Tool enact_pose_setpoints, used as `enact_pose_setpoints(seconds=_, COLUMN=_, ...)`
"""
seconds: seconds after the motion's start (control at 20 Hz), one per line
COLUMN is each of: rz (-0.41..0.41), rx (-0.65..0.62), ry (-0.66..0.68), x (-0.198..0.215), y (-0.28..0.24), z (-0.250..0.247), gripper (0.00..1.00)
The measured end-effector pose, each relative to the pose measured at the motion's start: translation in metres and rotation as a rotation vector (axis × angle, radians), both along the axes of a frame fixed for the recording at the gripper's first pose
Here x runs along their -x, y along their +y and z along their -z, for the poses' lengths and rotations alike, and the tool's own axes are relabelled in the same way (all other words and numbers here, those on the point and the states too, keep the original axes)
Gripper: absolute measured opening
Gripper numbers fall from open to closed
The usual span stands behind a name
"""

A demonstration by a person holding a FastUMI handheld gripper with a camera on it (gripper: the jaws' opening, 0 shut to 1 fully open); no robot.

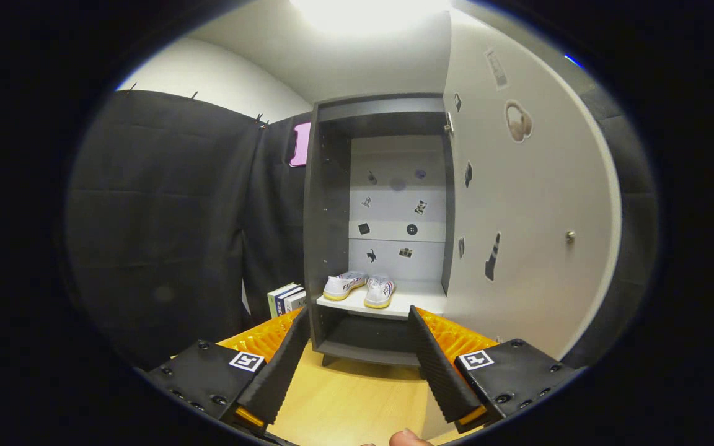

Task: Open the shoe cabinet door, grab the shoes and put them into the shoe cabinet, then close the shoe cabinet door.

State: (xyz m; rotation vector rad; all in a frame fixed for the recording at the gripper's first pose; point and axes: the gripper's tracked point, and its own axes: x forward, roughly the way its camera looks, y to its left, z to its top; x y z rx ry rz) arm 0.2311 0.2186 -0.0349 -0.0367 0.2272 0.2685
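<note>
White shoes (360, 288) sit at the shelf's (416, 303) front-left edge inside the cabinet (332, 217), door (530, 217) open; tongs (354, 359) level, spread wide, holding nothing, well back.

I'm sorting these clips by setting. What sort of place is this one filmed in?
Most likely a staged recording booth, not a real home: black cloth walls surround a grey shoe cabinet, its sticker-covered door open and a pair of white shoes on the shelf. The open gripper points at it, holding nothing.
</note>
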Motion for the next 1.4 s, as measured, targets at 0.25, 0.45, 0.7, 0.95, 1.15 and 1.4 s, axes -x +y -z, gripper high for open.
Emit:
enact_pose_setpoints(seconds=0.25, rz=0.011, rx=0.021, ry=-0.025, x=0.036, y=-0.037, z=-0.029, gripper=0.98)
enact_pose_setpoints(seconds=0.45, rz=0.046, rx=0.038, ry=-0.059, x=0.056, y=-0.075, z=-0.055, gripper=0.97)
enact_pose_setpoints(seconds=0.7, rz=0.134, rx=0.063, ry=-0.050, x=0.060, y=-0.123, z=-0.063, gripper=0.97)
enact_pose_setpoints(seconds=0.95, rz=0.242, rx=0.015, ry=-0.031, x=0.054, y=-0.176, z=-0.063, gripper=0.97)
enact_pose_setpoints(seconds=1.15, rz=0.376, rx=-0.022, ry=-0.023, x=0.030, y=-0.218, z=-0.049, gripper=0.97)
enact_pose_setpoints(seconds=1.4, rz=0.538, rx=-0.003, ry=-0.021, x=0.000, y=-0.253, z=-0.027, gripper=0.98)
